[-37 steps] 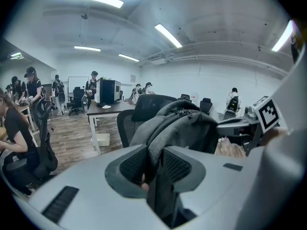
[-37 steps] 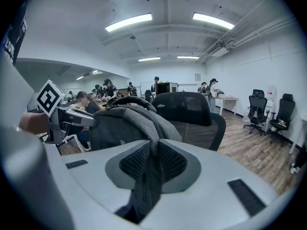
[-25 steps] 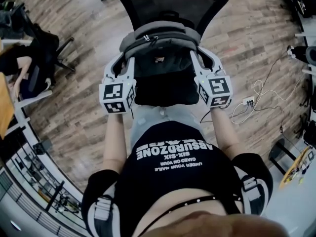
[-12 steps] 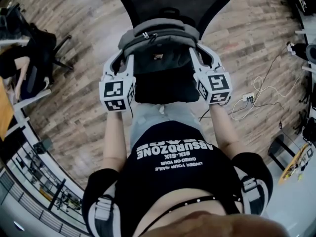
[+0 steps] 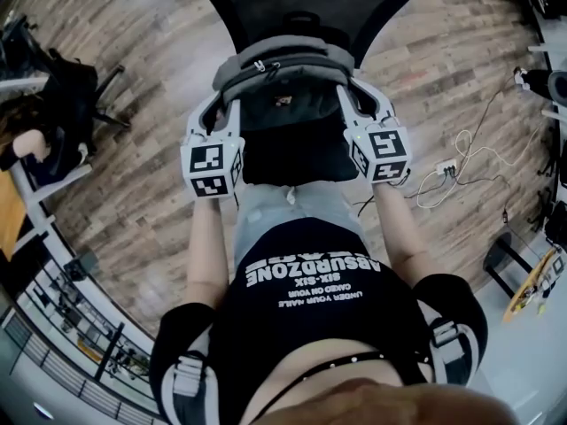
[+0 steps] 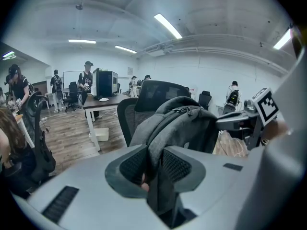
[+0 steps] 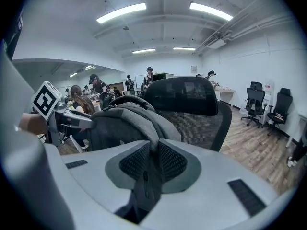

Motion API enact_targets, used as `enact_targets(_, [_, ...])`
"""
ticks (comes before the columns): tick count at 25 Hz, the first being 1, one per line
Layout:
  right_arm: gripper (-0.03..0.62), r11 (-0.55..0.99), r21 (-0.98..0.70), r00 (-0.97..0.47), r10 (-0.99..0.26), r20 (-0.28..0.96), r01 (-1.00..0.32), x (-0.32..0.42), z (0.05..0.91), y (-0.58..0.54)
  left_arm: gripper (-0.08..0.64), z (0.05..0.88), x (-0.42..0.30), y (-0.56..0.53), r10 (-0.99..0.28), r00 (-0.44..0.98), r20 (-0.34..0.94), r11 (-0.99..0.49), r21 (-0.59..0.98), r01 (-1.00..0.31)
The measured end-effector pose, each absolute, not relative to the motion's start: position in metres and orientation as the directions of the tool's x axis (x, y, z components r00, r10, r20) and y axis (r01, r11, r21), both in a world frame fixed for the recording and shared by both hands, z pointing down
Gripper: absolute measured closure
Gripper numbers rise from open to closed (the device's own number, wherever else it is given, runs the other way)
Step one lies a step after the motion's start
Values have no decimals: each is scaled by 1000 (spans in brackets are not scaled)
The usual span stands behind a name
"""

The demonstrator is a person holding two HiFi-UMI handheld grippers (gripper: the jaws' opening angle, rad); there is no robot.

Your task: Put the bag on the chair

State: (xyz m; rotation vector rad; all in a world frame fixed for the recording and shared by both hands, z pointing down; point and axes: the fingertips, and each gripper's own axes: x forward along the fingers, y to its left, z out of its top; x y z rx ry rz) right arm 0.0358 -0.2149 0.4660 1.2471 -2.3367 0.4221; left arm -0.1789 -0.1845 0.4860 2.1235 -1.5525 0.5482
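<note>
Bag (image 5: 283, 65) is being set onto chair (image 5: 306, 3); placement step in hand.
Bag is being held over the seat's rear edge, just in front of the backrest; seat contact can't be confirmed. Left gripper (image 6: 154, 164) and right gripper (image 7: 152, 162) are each being pressed onto a fold of grey bag fabric, jaws narrowly apart. Next move is probably lowering until the seat takes the weight, then opening both. Wood-plank floor (image 5: 133, 202), open office, desks, strip lights.
</note>
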Motion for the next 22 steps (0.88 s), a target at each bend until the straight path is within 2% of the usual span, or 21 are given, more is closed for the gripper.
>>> enact_targets(22, [522,534,-66,-467,-664,585,-843,31,504,-230,458,527,-184,-203,-734,276,621,-276,99,-956])
